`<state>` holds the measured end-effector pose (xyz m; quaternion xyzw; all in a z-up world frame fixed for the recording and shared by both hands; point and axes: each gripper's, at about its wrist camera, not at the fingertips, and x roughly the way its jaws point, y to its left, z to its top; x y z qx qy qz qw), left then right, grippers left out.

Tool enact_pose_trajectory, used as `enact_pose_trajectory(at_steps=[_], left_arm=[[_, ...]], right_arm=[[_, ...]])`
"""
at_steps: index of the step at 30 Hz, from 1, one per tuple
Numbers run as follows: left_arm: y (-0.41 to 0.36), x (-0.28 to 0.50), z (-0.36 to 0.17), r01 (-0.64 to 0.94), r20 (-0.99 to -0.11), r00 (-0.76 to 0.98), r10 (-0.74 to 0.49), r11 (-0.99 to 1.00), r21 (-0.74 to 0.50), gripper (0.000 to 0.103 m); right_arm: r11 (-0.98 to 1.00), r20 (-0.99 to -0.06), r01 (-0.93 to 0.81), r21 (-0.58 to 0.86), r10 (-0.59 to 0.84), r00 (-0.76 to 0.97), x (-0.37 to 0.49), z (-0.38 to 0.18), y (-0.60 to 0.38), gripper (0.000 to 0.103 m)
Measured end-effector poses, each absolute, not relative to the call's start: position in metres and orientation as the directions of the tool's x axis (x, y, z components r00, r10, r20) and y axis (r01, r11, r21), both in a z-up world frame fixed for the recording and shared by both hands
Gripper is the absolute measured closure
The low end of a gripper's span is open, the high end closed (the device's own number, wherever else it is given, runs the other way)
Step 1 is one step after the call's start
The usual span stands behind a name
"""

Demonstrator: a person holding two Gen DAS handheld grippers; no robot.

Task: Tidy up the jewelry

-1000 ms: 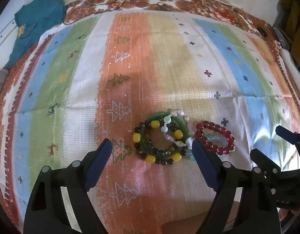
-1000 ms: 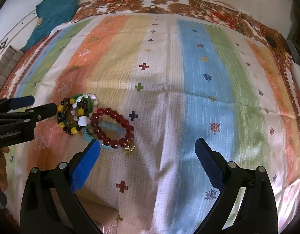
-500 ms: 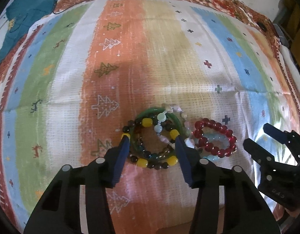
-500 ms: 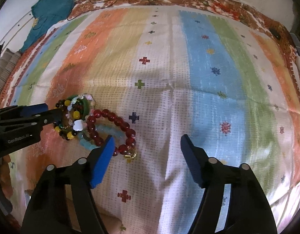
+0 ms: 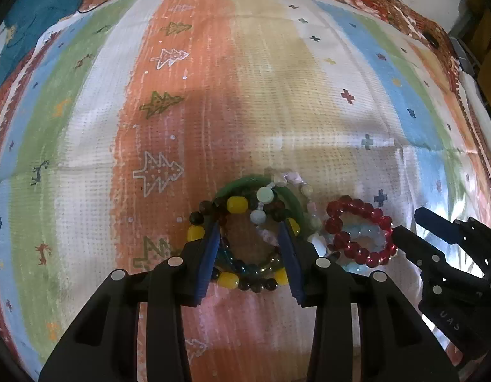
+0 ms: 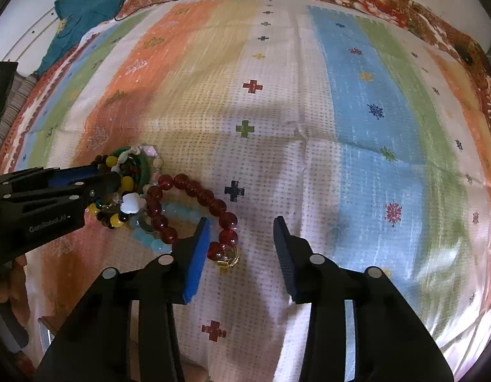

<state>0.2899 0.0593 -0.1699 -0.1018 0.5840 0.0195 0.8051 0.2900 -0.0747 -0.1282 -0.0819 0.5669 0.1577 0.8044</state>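
Observation:
A pile of bracelets lies on the striped cloth. A green bangle (image 5: 270, 187) and a yellow-and-dark bead bracelet (image 5: 232, 278) sit stacked at the left. A red bead bracelet (image 5: 357, 235) lies over a pale blue one (image 6: 169, 213) at the right, with a gold ring (image 6: 229, 259) at its end. My left gripper (image 5: 250, 232) is partly closed, its blue pads reaching into the stacked bracelets. My right gripper (image 6: 242, 226) is partly open over the red bracelet's right end; it also shows in the left wrist view (image 5: 414, 222).
The striped cloth (image 6: 357, 95) covers the whole surface, with a floral border at the far edge. A teal garment (image 6: 86, 6) lies at the far left corner. A brown box edge (image 6: 51, 328) shows at the near left.
Both grippers have moved forward and down toward the bracelets and narrowed their jaws. The left one now reaches into the stacked bracelets; the right one now stands at the red bracelet.

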Motion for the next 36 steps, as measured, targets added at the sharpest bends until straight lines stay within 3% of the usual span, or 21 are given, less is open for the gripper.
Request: enact_pose_trajectory(at_steps=[9,11,13,14,31,32,33,36], left_arm=[[0.058,0.293,-0.178,-0.15,-0.946,0.31,-0.089,0.979,-0.141,0.072],[0.058,0.295,-0.178,-0.149,-0.946,0.312,-0.09,0.979,-0.142,0.077],[0.058,0.296,-0.177,-0.149,-0.943,0.319,-0.098,0.977,-0.152,0.091],[0.057,0.298,-0.178,-0.147,-0.942,0.316,-0.114,0.975,-0.167,0.093],[0.059,0.296,-0.162,-0.14,-0.931,0.355,-0.086,0.98,-0.144,0.093],[0.059,0.295,-0.16,-0.141,-0.93,0.359,-0.083,0.98,-0.142,0.093],[0.059,0.294,-0.158,-0.141,-0.929,0.362,-0.081,0.98,-0.14,0.093],[0.058,0.289,-0.15,-0.137,-0.925,0.374,-0.071,0.982,-0.131,0.093]], right_arm=[[0.934,-0.945,-0.34,0.106,0.202,0.259,0.297,-0.141,-0.074,0.083],[0.931,-0.944,-0.35,0.099,0.199,0.262,0.296,-0.141,-0.07,0.088],[0.929,-0.944,-0.358,0.091,0.195,0.265,0.296,-0.142,-0.067,0.09],[0.929,-0.944,-0.36,0.088,0.193,0.266,0.297,-0.142,-0.066,0.09],[0.922,-0.93,-0.378,0.084,0.209,0.302,0.291,-0.125,-0.071,0.091],[0.922,-0.93,-0.378,0.08,0.206,0.305,0.291,-0.124,-0.071,0.092],[0.923,-0.929,-0.379,0.074,0.202,0.311,0.289,-0.122,-0.071,0.102],[0.921,-0.923,-0.384,0.064,0.2,0.327,0.285,-0.114,-0.07,0.102]])
